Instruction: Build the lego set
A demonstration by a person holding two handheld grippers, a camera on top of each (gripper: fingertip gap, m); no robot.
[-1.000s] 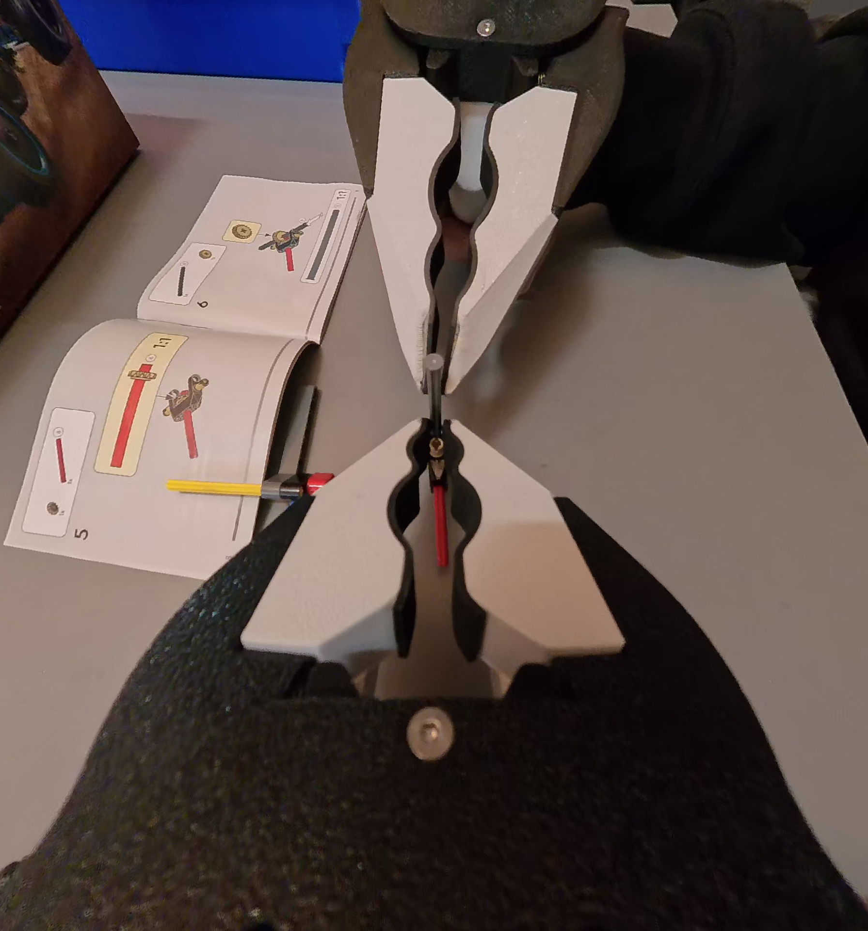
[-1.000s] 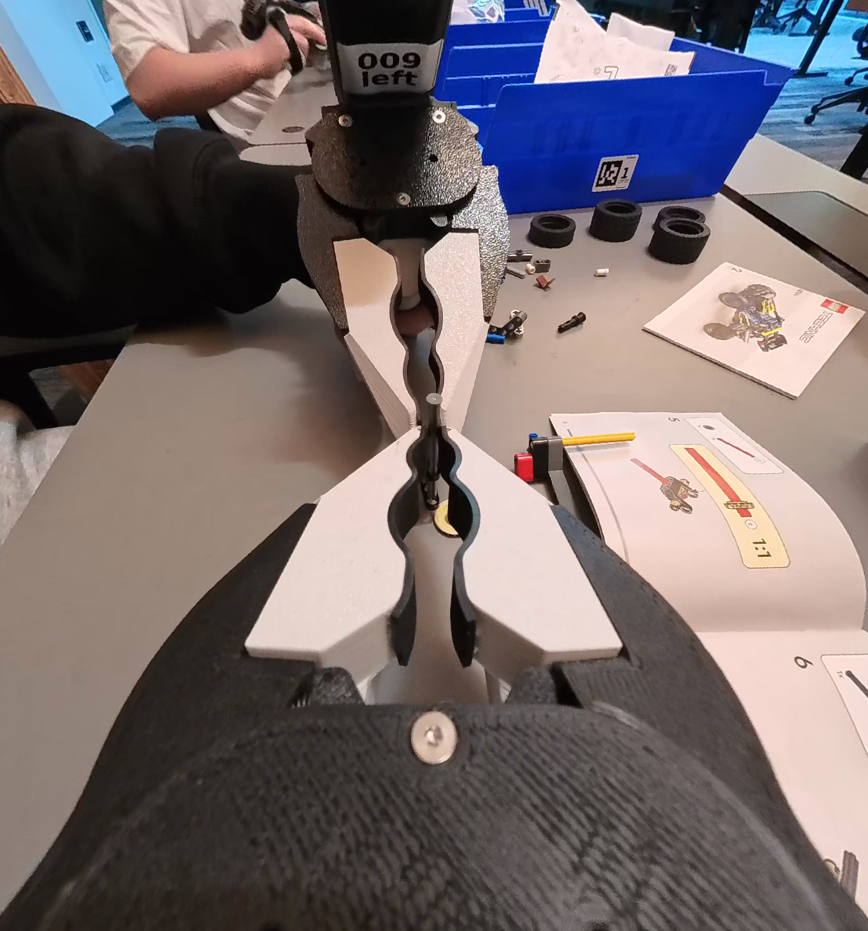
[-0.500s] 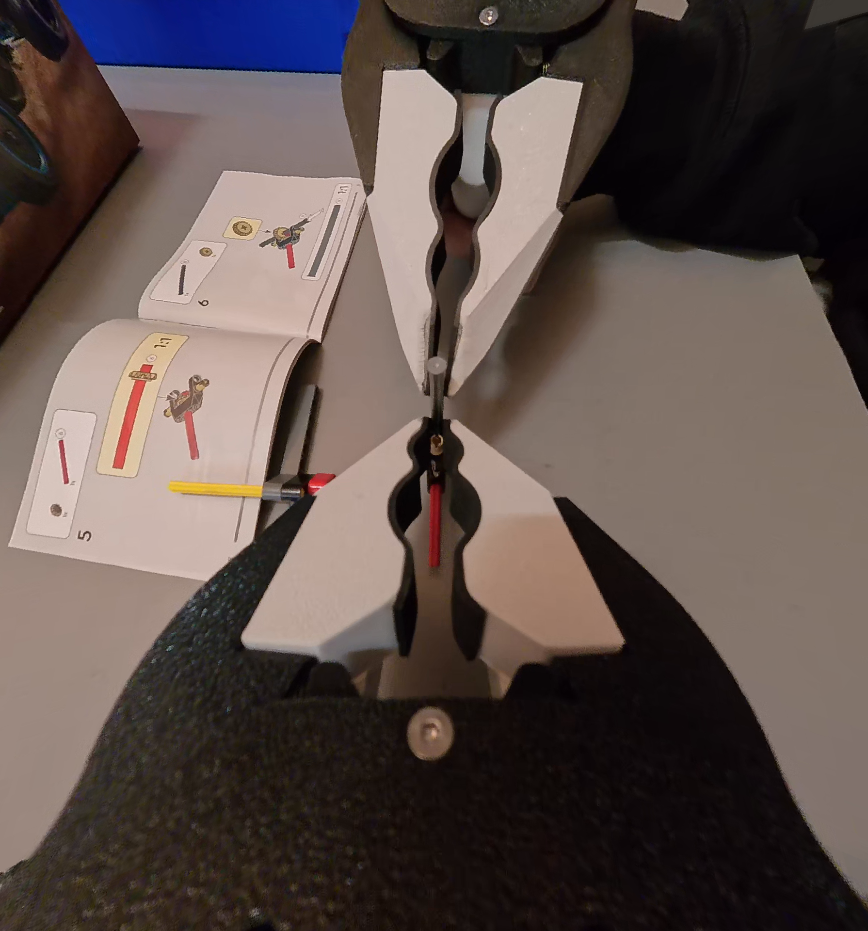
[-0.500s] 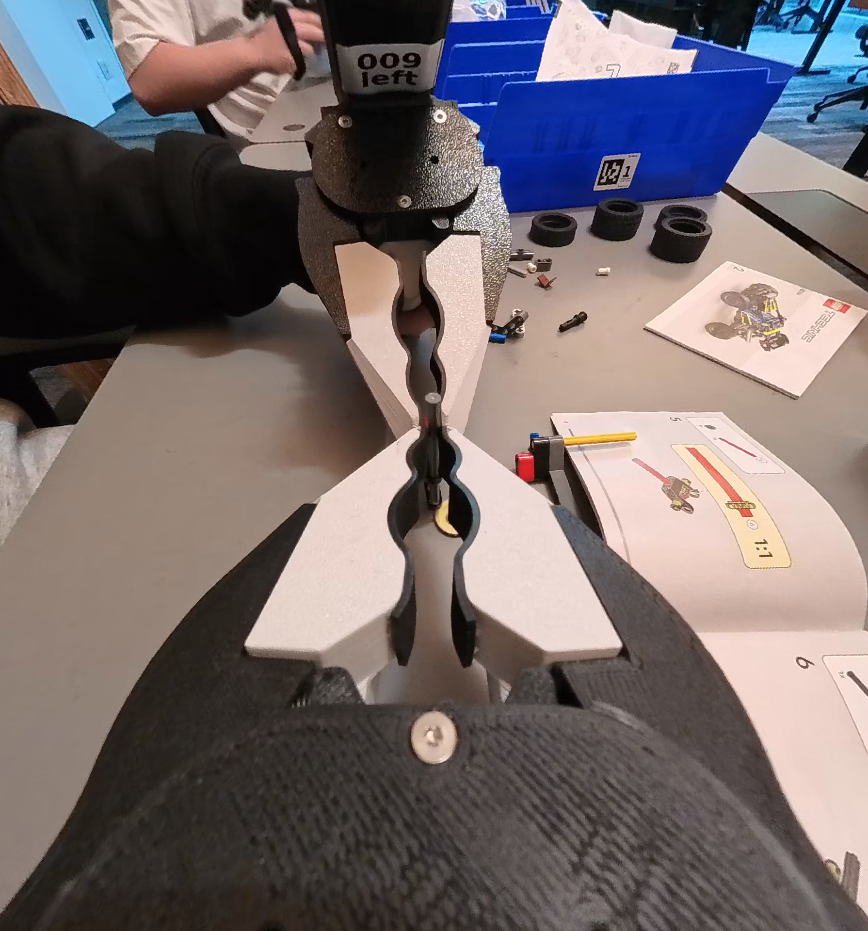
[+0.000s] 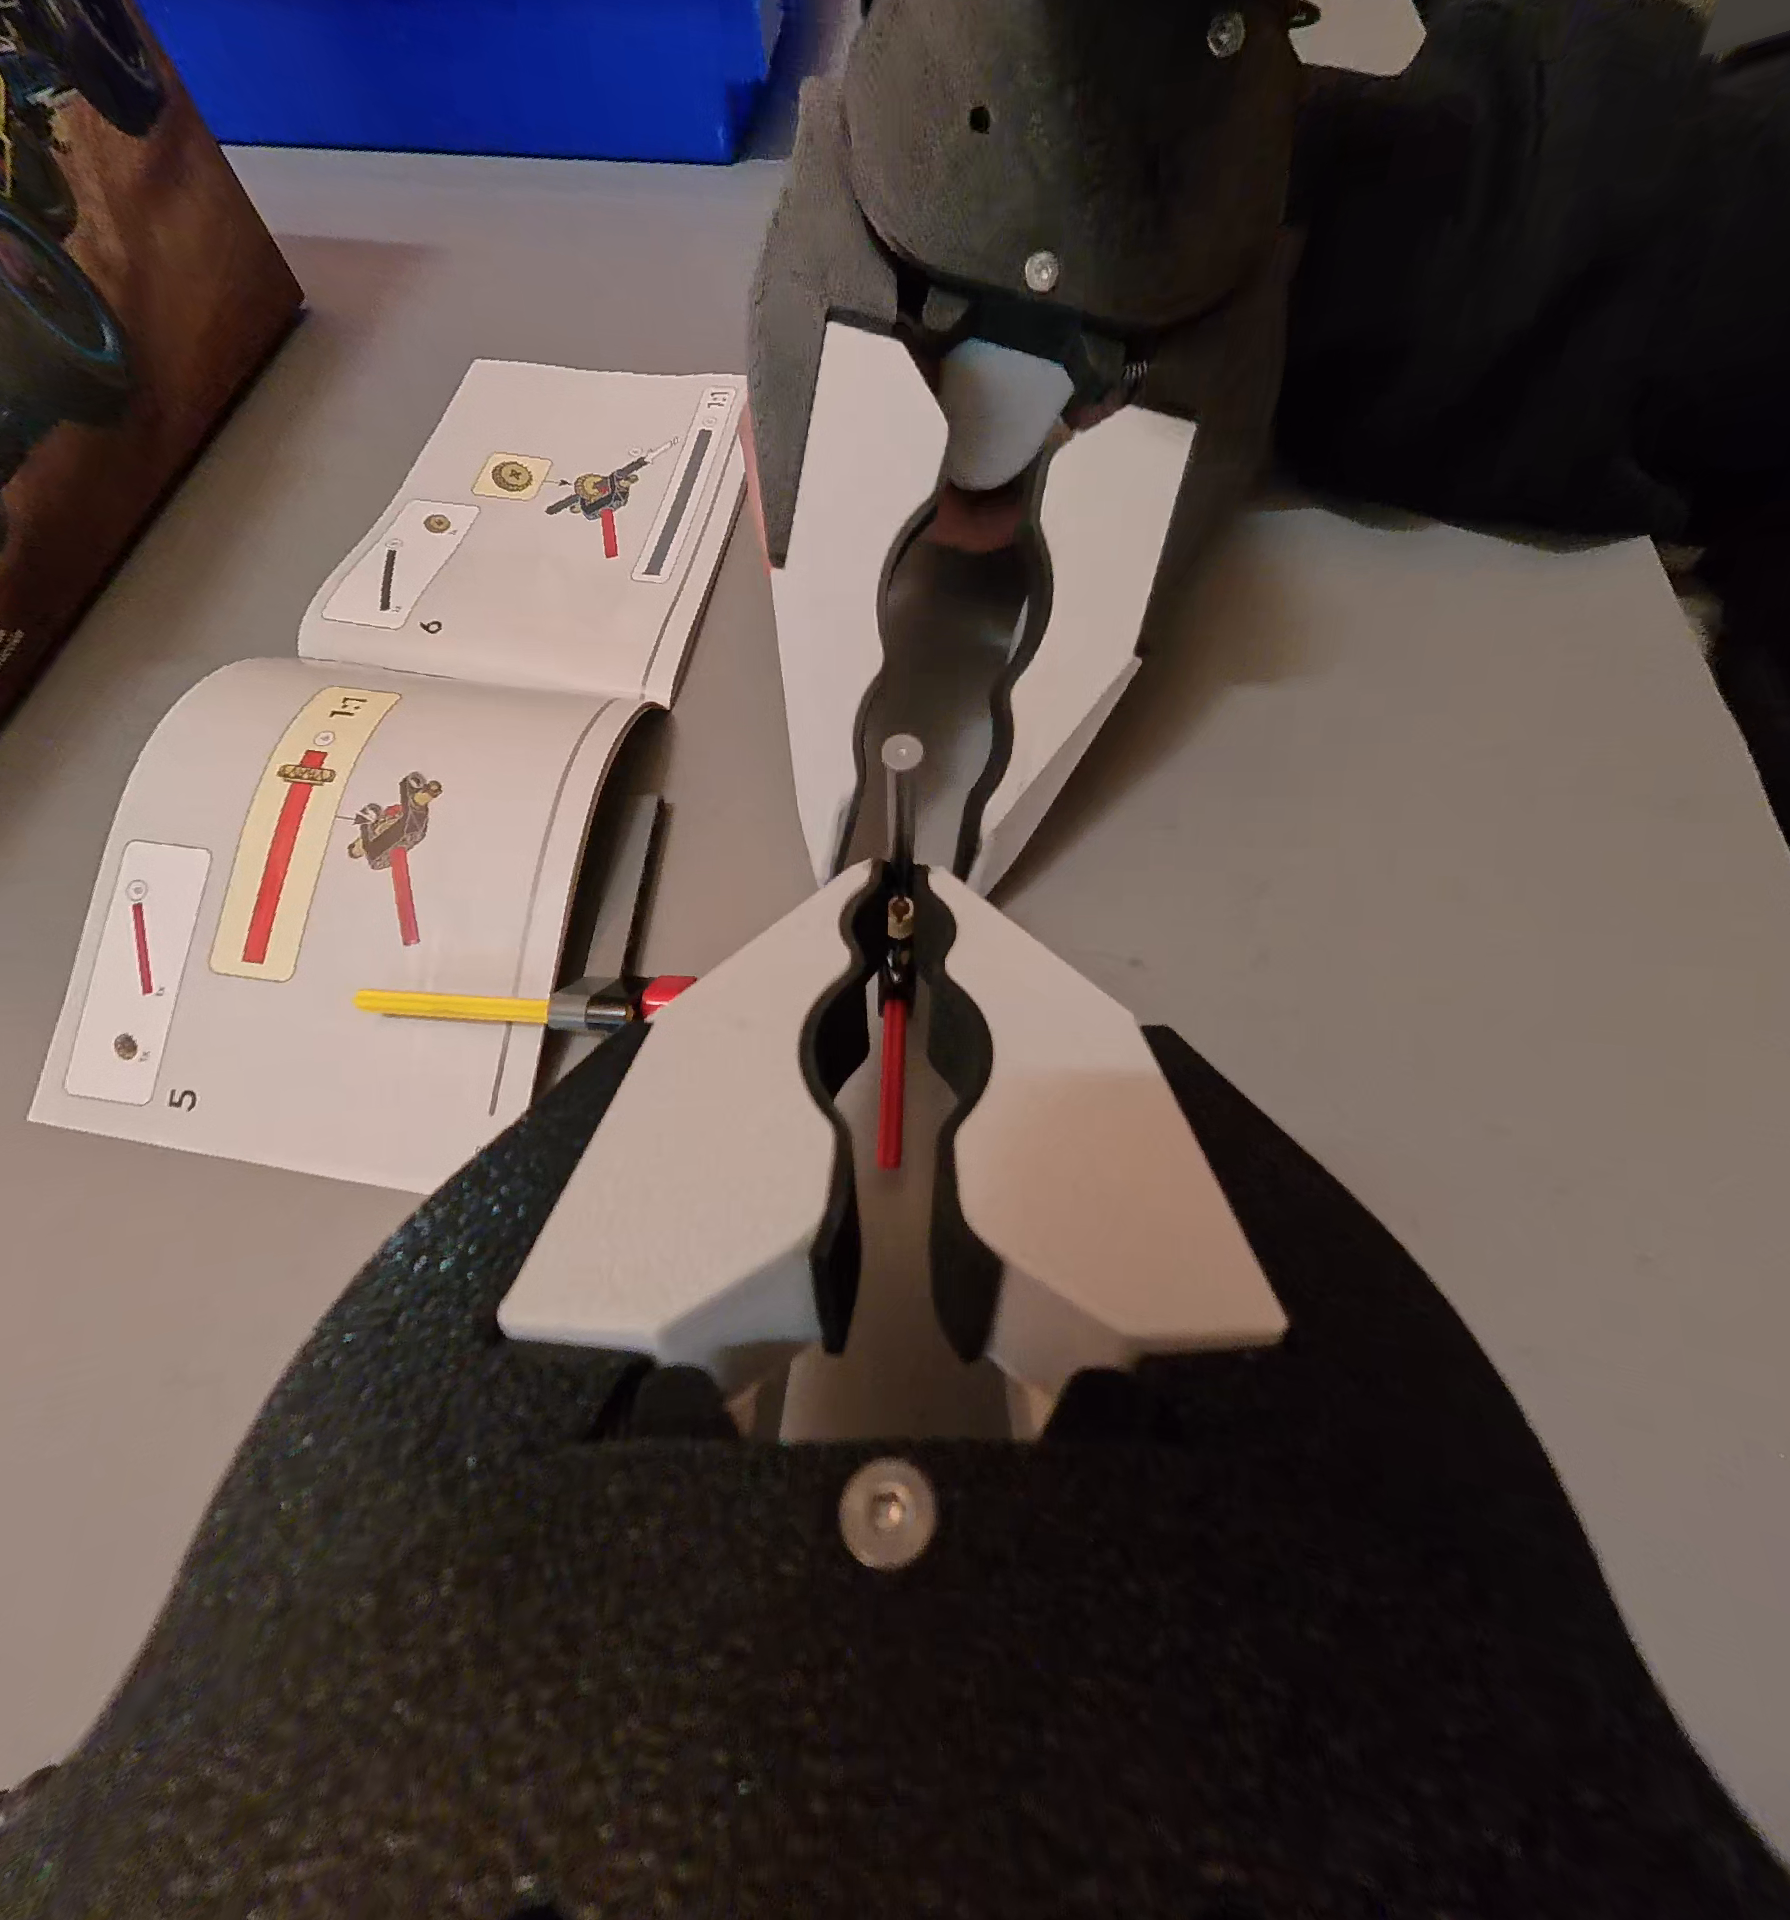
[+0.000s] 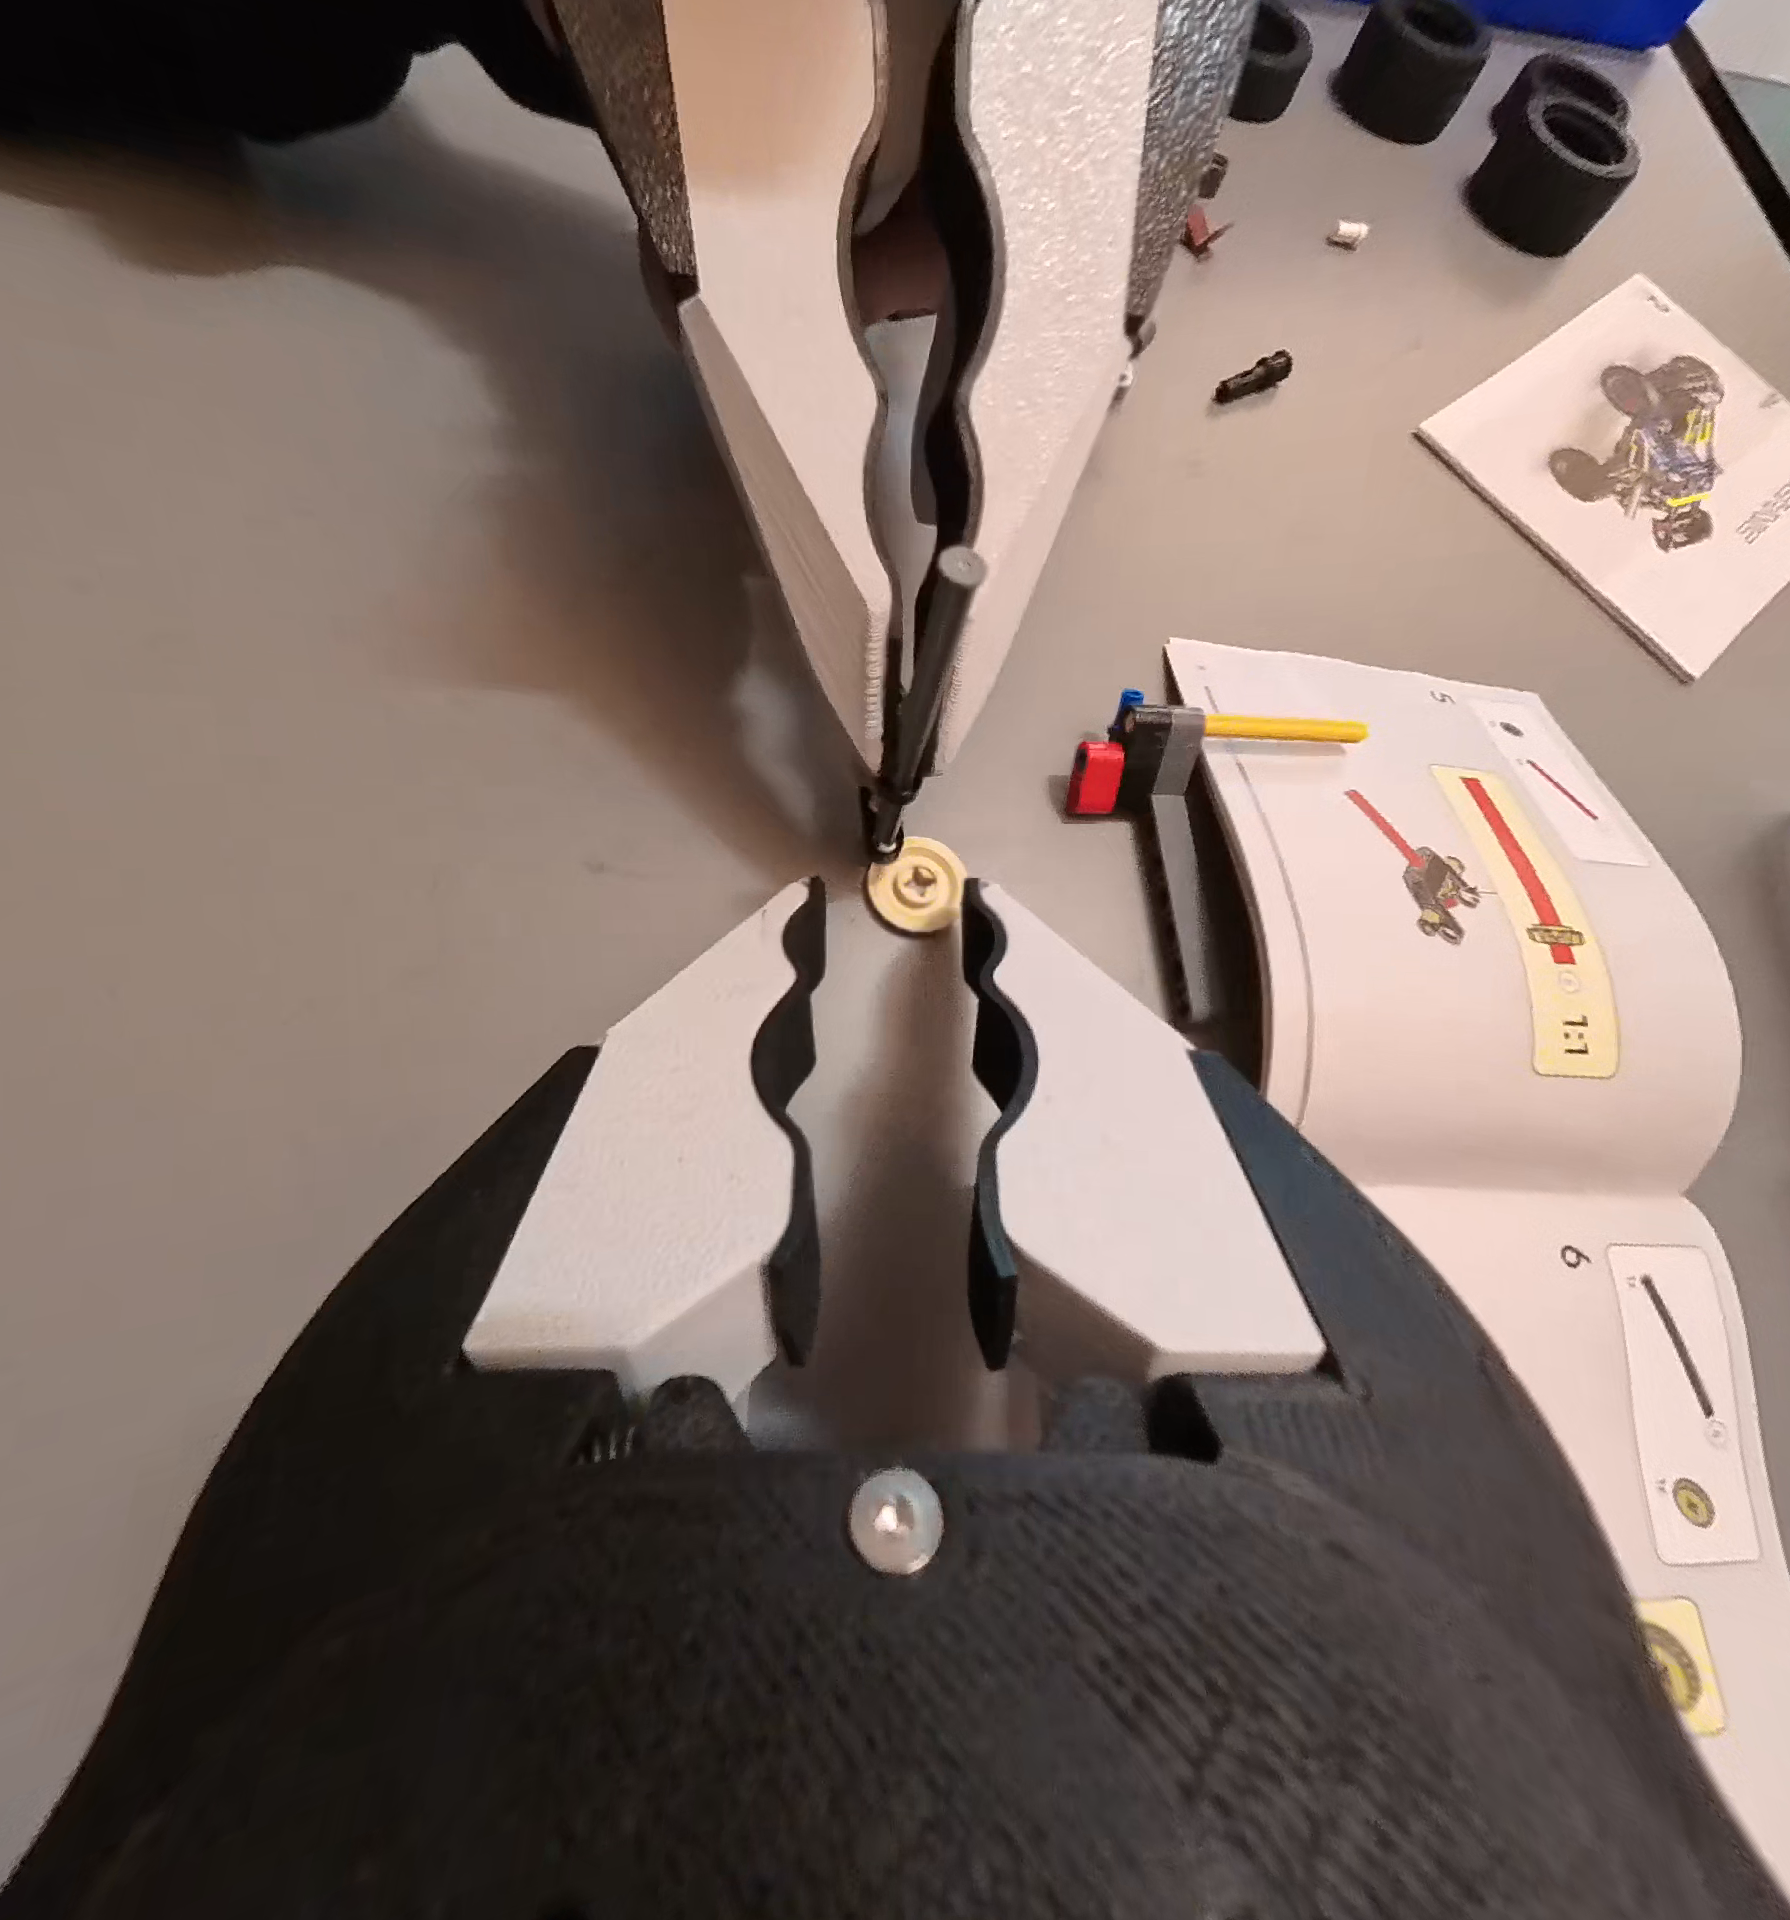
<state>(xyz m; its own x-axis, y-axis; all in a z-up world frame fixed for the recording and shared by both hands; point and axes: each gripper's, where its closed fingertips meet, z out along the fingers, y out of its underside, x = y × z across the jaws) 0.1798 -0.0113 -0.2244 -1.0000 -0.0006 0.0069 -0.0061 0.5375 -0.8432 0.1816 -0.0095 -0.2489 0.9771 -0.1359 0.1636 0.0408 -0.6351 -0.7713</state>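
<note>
Clamping the small sub-assembly (image 5: 893, 935) above the bench (image 5: 1390, 935), the left gripper (image 5: 896, 883) had its jaws closed; the black axle (image 6: 927, 665) and tan gear (image 6: 912, 888) were fitted. The right gripper (image 6: 891, 894) stood parted, empty. Tyres (image 6: 1551, 156) near the far edge and loose pins (image 6: 1252, 376) suggested that most of the build remained.

Set box (image 5: 29, 343) cut off by left edge, blue bin (image 5: 455, 73) cropped at top, one tire (image 6: 1270, 57) half out of frame, small bits (image 6: 1348, 231) near tires too tiny to ID, booklet (image 6: 1493, 1039) lower pg partly behind right gripper (image 6: 891, 888) body.

Left gripper (image 5: 896, 883) jaws clamped, right gripper (image 6: 891, 883) jaws parted, tip to tip.
</note>
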